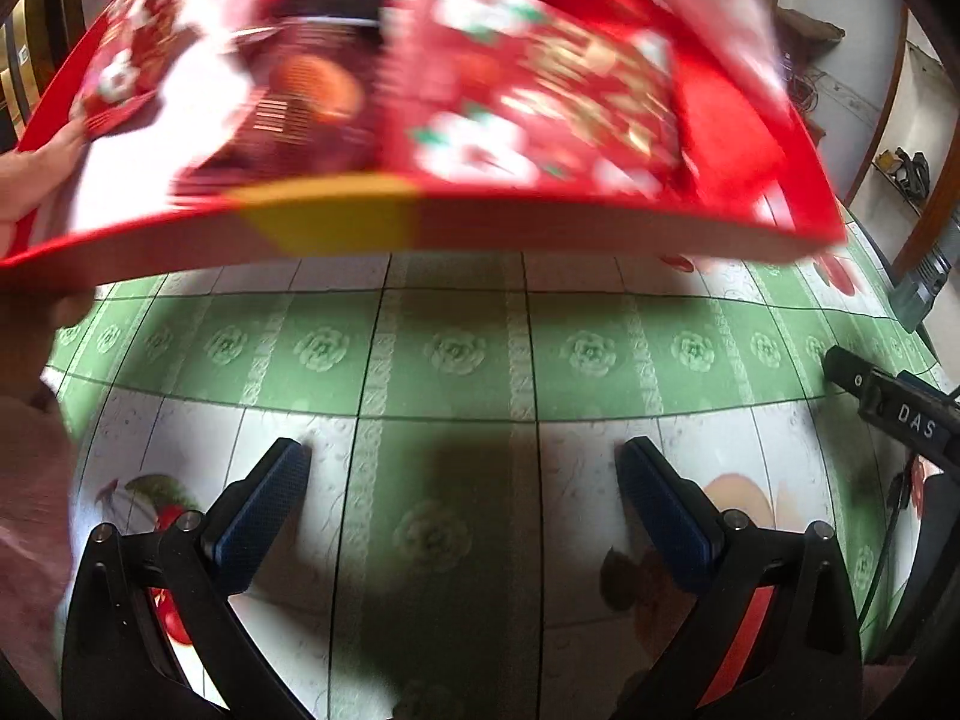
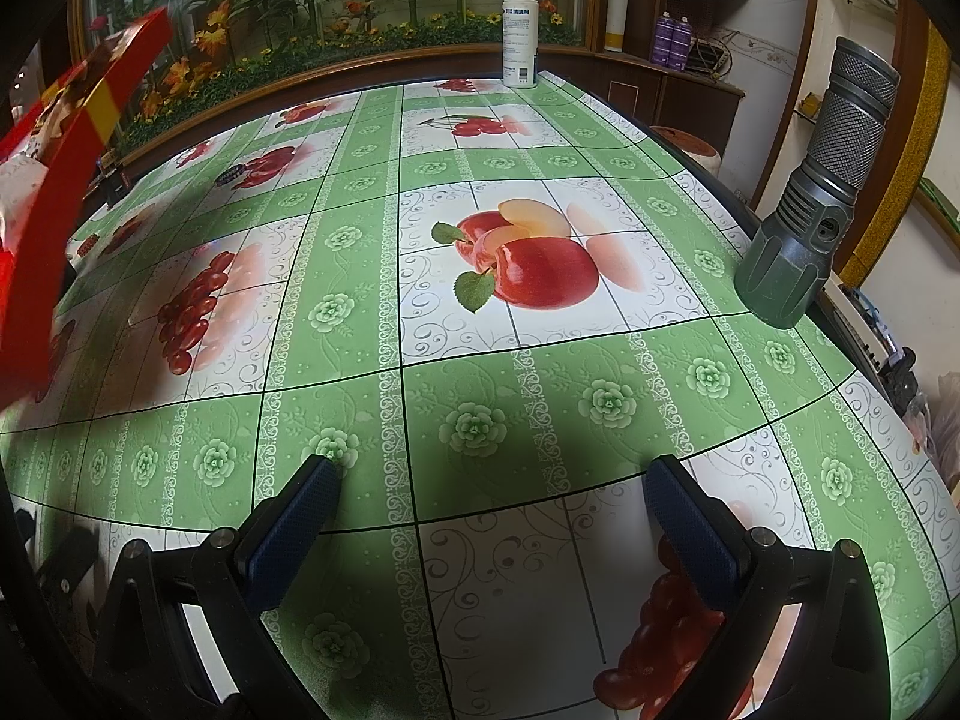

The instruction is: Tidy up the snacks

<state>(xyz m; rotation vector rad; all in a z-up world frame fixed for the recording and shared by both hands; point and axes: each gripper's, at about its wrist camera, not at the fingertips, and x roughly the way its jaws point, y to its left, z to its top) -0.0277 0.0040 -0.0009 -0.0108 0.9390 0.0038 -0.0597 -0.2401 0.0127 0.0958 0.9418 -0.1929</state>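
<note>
Snack packets (image 1: 528, 84), blurred, are seen inside a red tray (image 1: 630, 225) filling the upper half of the left wrist view, held above the green fruit-print tablecloth (image 1: 456, 354). A bare hand (image 1: 33, 180) is seen gripping the tray's edge at the left of the frame. The left gripper (image 1: 462, 474) is spread wide at the bottom, with nothing between its fingers.

In the right wrist view, the red tray is seen tilted at the upper left edge. The right gripper (image 2: 492, 492) is likewise spread and empty above the tablecloth. A grey flashlight (image 2: 816, 192) stands at the right, and a white spray bottle (image 2: 519, 36) at the top centre.
</note>
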